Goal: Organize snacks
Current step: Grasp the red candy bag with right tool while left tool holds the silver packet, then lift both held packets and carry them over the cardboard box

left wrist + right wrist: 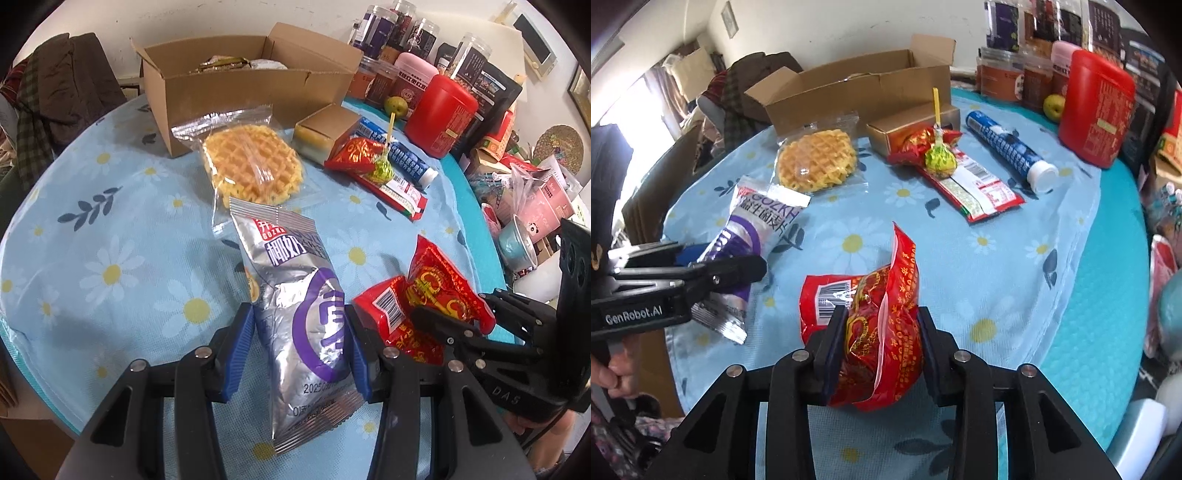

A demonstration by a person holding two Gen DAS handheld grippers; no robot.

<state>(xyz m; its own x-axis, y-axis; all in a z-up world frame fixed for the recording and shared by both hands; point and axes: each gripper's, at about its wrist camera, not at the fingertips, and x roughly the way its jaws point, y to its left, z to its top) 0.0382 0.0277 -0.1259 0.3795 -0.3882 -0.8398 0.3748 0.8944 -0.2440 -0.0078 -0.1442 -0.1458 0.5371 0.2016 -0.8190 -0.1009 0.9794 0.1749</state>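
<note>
Cluttered room, round table with daisy cloth (110, 273). Left gripper (299, 354) clamped on silver-purple packet (295, 314), lower centre; packet's bottom edge partly behind the jaws. Right gripper (882, 343) clamped on red packet (875, 321), its lower part hidden. Cardboard box (236, 92) at upper centre, contents hard to make out. Waffle (253, 168) lies just below it.

Bright daylight, window (631, 110) blown out at left, soft shadows, heavy fisheye warp w/ dark corners, slight blur
</note>
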